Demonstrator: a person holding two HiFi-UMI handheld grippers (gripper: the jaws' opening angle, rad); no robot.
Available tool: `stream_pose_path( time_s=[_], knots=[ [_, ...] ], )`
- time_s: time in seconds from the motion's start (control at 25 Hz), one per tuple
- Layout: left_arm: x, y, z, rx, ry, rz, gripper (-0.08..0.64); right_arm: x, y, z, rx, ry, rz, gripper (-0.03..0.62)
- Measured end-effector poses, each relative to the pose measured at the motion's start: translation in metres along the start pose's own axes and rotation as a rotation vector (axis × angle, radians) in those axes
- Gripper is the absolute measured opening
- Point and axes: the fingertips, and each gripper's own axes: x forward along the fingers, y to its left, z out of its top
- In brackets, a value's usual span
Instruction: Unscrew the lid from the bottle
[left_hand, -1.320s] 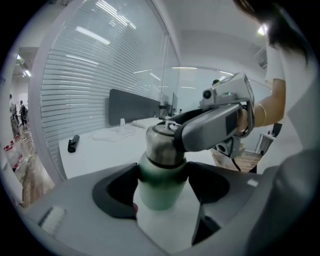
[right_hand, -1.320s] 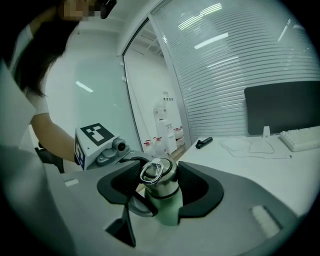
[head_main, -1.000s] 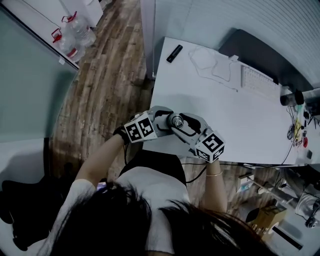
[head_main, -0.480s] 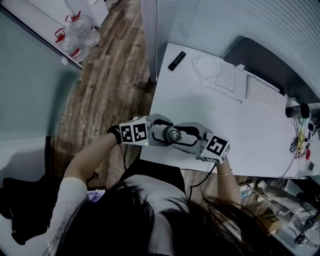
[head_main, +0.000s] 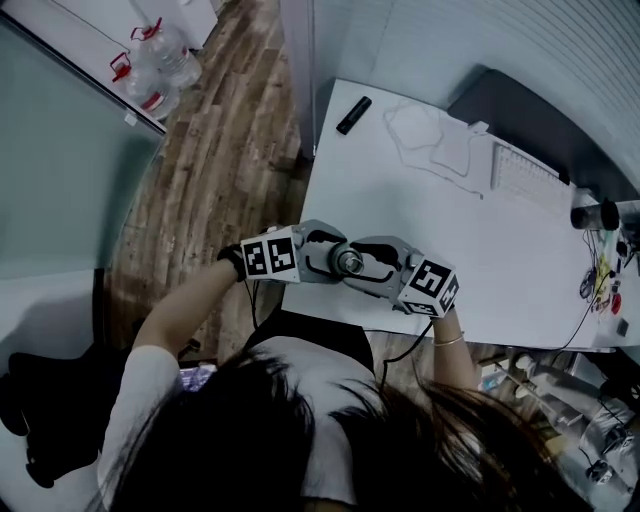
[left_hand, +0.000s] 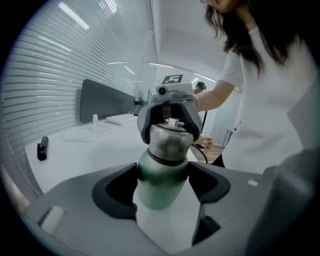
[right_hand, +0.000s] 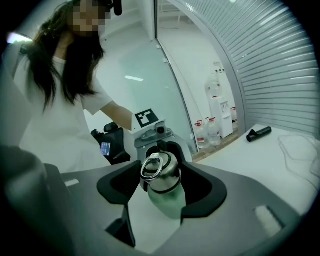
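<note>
A white table (head_main: 480, 230) stands on a wooden floor (head_main: 220, 180), with a glass partition to its left and slatted blinds along the far wall. At the table's far left edge lies a small black object (head_main: 353, 115). A loose white cord (head_main: 430, 140) and a white keyboard (head_main: 525, 172) lie further right. Water jugs (head_main: 150, 70) with red caps stand on the floor, well apart from the table.

The bottle (left_hand: 159, 187) is at the near left corner of the table, between the two tools, which face each other. Its body is pale green, and its lid (right_hand: 161, 175) is metal with a ring on top. The left gripper (left_hand: 162, 182) is clamped on the green body, its dark pads pressing each side. The right gripper (right_hand: 162, 187) reaches in from the opposite side and is closed around the lid, its jaws hugging the metal cap. The lid sits on the bottle's neck. In the right gripper view the bottle leans slightly. The person, in a white short-sleeved top, stands at the near edge of the table.
</note>
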Motion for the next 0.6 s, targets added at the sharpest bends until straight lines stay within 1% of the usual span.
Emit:
stream_pose_path(
  time_s=[0.08, 0.16, 0.24, 0.32, 0.4, 0.6],
  knots=[
    [0.0, 0.0, 0.0, -0.021, -0.018, 0.027, 0.371, -0.003, 0.0, 0.0, 0.024, -0.025, -0.06, 0.235],
    [0.001, 0.0, 0.0, -0.049, -0.04, 0.056, 0.371, -0.006, -0.001, 0.0, 0.034, -0.053, -0.137, 0.236],
    [0.001, 0.002, 0.0, -0.084, -0.068, 0.091, 0.371, -0.011, -0.003, 0.0, 0.052, -0.099, -0.236, 0.238],
    [0.001, 0.005, -0.001, -0.107, -0.09, 0.133, 0.371, -0.014, -0.005, 0.003, 0.08, -0.171, -0.348, 0.238],
    [0.002, 0.004, -0.001, -0.114, -0.103, 0.173, 0.373, -0.014, -0.002, 0.006, 0.103, -0.233, -0.447, 0.236],
    [0.004, 0.006, -0.003, -0.132, -0.128, 0.248, 0.371, -0.011, -0.004, 0.006, 0.123, -0.295, -0.663, 0.236]
  ],
)
